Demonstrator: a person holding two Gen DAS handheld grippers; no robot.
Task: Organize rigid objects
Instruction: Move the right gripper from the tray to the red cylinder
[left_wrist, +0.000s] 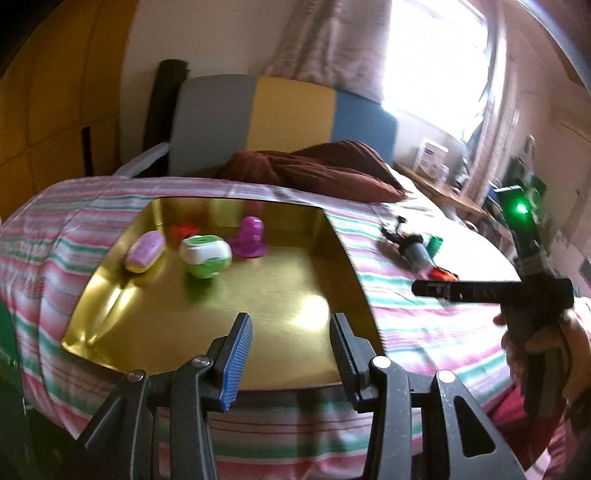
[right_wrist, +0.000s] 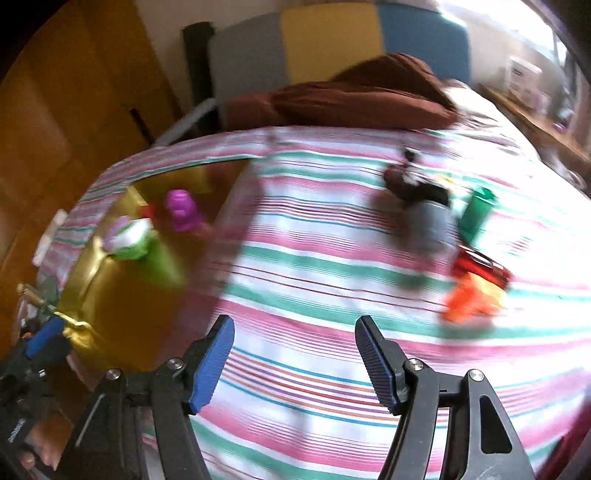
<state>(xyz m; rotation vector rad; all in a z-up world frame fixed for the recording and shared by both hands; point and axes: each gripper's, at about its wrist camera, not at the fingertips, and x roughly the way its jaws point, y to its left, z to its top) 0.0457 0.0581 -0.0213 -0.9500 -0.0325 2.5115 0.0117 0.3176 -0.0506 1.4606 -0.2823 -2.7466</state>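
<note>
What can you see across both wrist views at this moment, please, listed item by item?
tray: one, gold, on the striped bedspread.
toys in tray: four; a pink-and-cream oval, a red piece, a white-and-green one, a purple one.
loose toys on bedspread: a dark-and-grey one, a green cylinder, a red piece, an orange one; blurred, exact count unclear.
bedspread: one, pink, green and white stripes.
pillow: one, brown, at the bed's head.
headboard: grey, yellow, blue panels.
left gripper: open, empty, over tray edge.
right gripper: open, empty, over bedspread.
</note>
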